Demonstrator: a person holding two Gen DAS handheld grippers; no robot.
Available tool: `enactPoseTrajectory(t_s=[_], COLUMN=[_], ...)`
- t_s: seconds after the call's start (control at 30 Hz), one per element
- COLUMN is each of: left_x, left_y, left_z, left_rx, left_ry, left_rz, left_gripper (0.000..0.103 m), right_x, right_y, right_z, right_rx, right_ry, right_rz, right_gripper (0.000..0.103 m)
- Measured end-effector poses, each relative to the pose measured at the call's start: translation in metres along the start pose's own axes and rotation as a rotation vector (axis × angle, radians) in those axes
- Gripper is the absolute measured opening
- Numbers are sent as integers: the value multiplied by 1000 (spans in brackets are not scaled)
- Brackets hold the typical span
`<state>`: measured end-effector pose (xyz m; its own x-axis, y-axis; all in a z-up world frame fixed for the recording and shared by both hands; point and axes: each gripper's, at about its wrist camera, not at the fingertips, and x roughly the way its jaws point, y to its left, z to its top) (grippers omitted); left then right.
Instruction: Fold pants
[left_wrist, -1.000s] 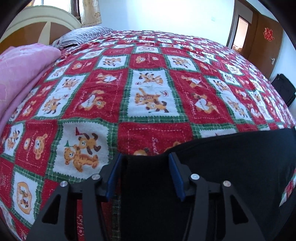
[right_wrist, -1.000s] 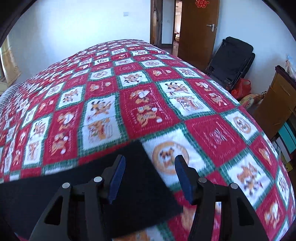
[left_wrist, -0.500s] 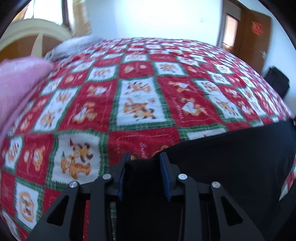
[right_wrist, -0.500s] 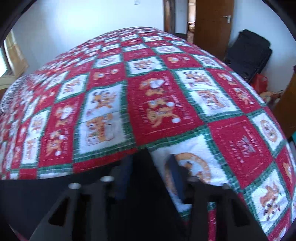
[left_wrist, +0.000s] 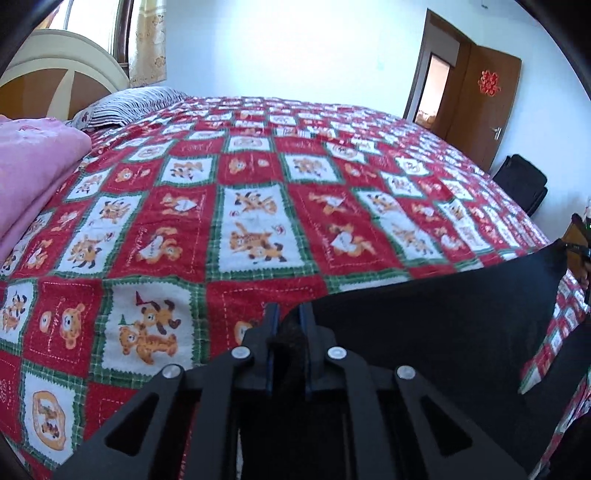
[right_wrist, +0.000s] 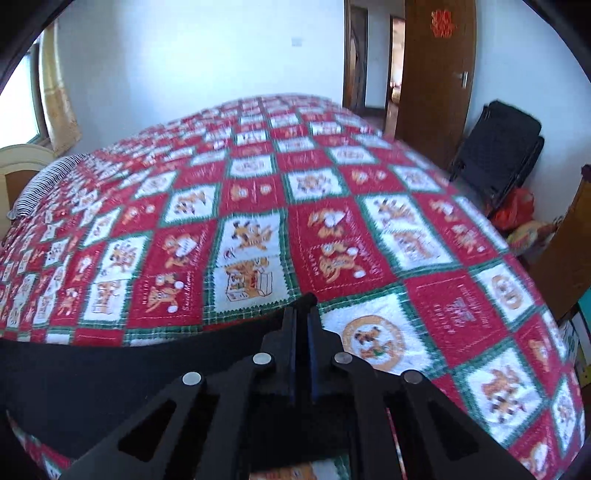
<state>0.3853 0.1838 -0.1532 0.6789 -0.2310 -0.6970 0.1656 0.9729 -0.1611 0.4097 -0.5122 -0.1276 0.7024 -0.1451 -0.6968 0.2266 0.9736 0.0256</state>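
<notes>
With both grips set | left gripper (left_wrist: 286, 321) clamped on pants (left_wrist: 443, 332) edge; right gripper (right_wrist: 302, 317) clamped on far corner | pants near edge of bed (left_wrist: 258, 184) | step: lift | next: I carry edge over evenly.

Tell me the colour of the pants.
Black pants, clearest in the left wrist view.

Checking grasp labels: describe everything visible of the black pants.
The plain black fabric pants, matte and soft-looking, lie at the near edge of the red, white and green cartoon-print bedspread. The left tool and right tool each pinch a corner of one edge, which is stretched between them and lifting.
</notes>
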Motion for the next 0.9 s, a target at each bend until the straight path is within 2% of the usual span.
enactPoseTrajectory(t_s=[0.27,0.43,0.5,0.73,0.9], left_x=[-28,-59,-69,-94,-107], left_y=[1,1,2,9,14], left_z=[-2,-15,-25,-64,-92], left_rx=[-39,-53,-57,-63,-64], left_ry=[-98,-191,-210,-266,-274], left_rz=[-39,-120,-165,-247,-284], left_gripper=[11,11,11,11,11], right_x=[-63,-104,-116,-152,-170], right_y=[-15,-26,-31,-48,-65], right_z=[-24,-51,-63,-112,-140], right_rx=[13,34,42,84,118], right_ry=[-138,-197,-205,-197,-186], right_rz=[20,34,33,32,16], right_gripper=[4,4,4,4,4])
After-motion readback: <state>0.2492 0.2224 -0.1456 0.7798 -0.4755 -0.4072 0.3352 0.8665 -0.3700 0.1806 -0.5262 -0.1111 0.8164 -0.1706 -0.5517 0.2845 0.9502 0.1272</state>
